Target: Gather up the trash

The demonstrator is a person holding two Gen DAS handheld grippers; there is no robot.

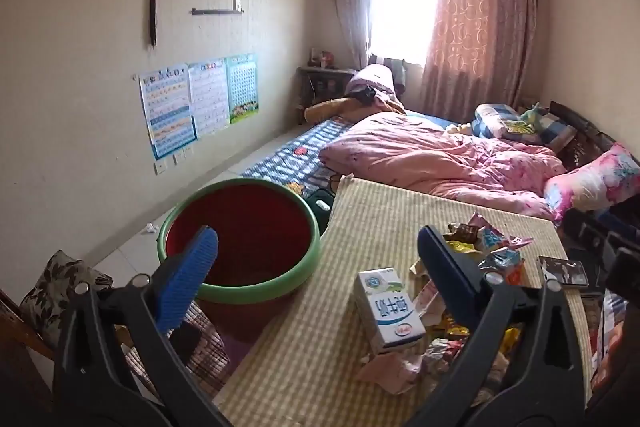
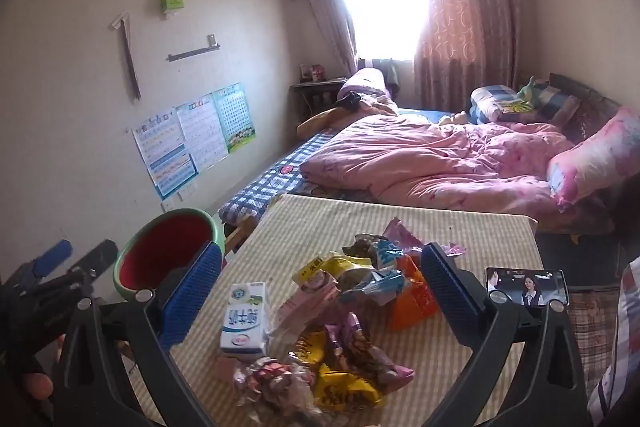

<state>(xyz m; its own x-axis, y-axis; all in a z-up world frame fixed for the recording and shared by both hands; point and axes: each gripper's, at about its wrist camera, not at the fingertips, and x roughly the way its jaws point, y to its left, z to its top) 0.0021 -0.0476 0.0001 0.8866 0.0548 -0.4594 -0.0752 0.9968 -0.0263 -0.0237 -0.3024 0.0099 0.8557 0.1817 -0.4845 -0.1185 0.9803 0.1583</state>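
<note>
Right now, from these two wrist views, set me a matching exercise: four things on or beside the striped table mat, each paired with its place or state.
Things:
1. white and blue milk carton
2. red bucket with a green rim
3. black phone with a lit screen
4. yellow crumpled snack wrapper

Places or states:
A. off the mat's left edge, empty
B. right side of the mat, showing a video
C. left of the wrapper pile
D. near end of the pile

Pairs: 1-C, 2-A, 3-B, 4-D

A pile of wrappers (image 2: 352, 311) lies on the near table (image 2: 460, 227). A milk box (image 2: 244, 319) sits just left of the pile. A phone (image 2: 526, 286) lies at the right. A bin (image 1: 240, 239) stands left of the table. The bed (image 2: 420, 155) is far behind.
</note>
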